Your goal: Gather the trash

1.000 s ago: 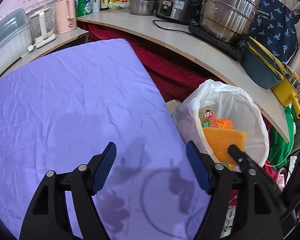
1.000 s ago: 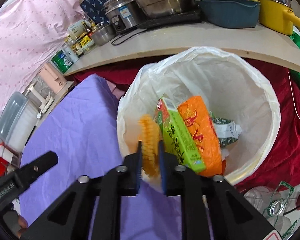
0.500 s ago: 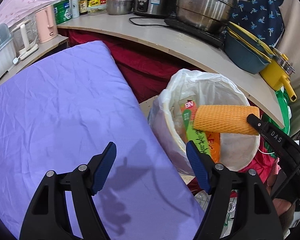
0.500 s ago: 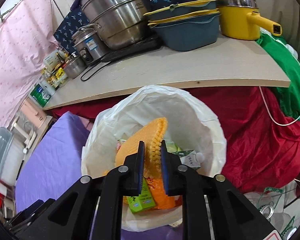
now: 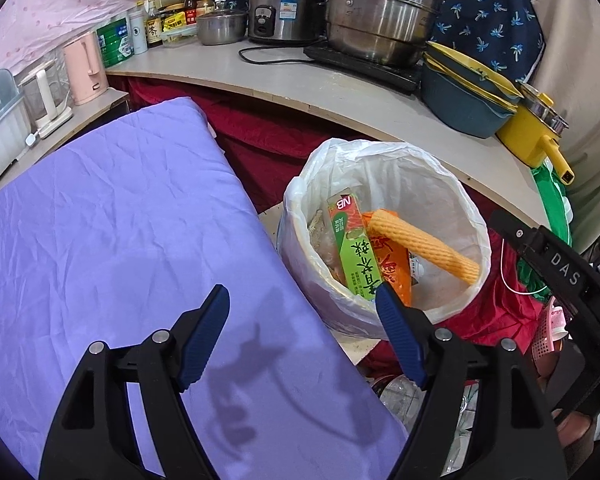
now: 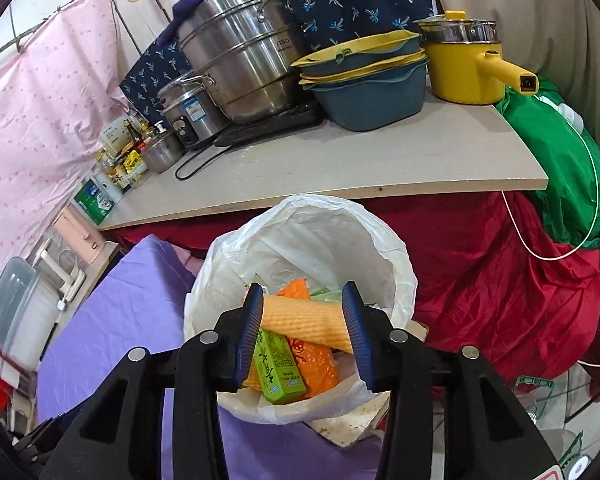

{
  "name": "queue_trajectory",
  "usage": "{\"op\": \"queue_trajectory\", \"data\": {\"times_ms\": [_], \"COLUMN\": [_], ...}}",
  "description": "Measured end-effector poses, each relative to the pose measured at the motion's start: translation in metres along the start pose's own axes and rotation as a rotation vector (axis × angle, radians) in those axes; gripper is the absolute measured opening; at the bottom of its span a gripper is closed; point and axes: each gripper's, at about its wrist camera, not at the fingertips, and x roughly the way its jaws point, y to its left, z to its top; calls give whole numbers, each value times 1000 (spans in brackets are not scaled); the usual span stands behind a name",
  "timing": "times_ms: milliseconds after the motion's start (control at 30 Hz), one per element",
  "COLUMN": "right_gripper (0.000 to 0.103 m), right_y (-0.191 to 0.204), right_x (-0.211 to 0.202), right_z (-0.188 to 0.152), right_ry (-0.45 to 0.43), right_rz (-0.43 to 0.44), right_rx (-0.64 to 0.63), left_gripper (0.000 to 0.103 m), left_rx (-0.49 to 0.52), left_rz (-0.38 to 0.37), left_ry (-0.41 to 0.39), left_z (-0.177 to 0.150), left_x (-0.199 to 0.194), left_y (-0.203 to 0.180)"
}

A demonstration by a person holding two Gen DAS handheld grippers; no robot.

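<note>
Against the earlier frames, the right gripper (image 6: pixel 304 328) no longer pinches the orange foam sleeve (image 5: pixel 424 246): its jaws, formerly pressed flat on the sleeve, are opening, and the sleeve has left them and dropped into the trash bin (image 5: pixel 476 216). In the right wrist view the sleeve (image 6: pixel 304 322) shows through the gap between the spread blue pads (image 6: pixel 250 322), lying below them in the bin; no pad presses on it. The left gripper (image 5: pixel 302 332) stands wide apart with nothing between its jaws, over the edge of the purple cloth (image 5: pixel 120 220), much as before.

The sleeve lies on top of the other rubbish. In the left wrist view its long axis runs diagonally, one end near the green carton (image 5: pixel 354 248), the other resting against the white liner at the bin's right wall.

Legible writing: "NB" on the green carton's end, Chinese characters along its side; "DAS" on the right gripper's black body (image 5: pixel 564 272).
</note>
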Motion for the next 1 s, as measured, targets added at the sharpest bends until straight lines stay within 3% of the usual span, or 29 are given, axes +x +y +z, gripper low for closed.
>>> {"op": "queue_trajectory", "data": {"times_ms": [133,200,500,1000], "right_gripper": [42,49,60,68], "right_y": [4,7,20,37], "right_x": [-12,-19,-42,-62], "right_z": [-7,-10,-32,-57], "right_ry": [0,0,-4,26], "right_rz": [15,16,-12,-17], "right_rx": [-12,-23,-115,-219], "left_gripper": [72,74,82,88], "left_rx": [-1,-3,6,26], "left_rz": [11,21,62,151], "left_ry": [-9,-15,-48,-80], "left_z": [-4,-6,-16,-36], "left_x": [-8,-12,-30,-50], "left_y": [-1,-1,4,12]}}
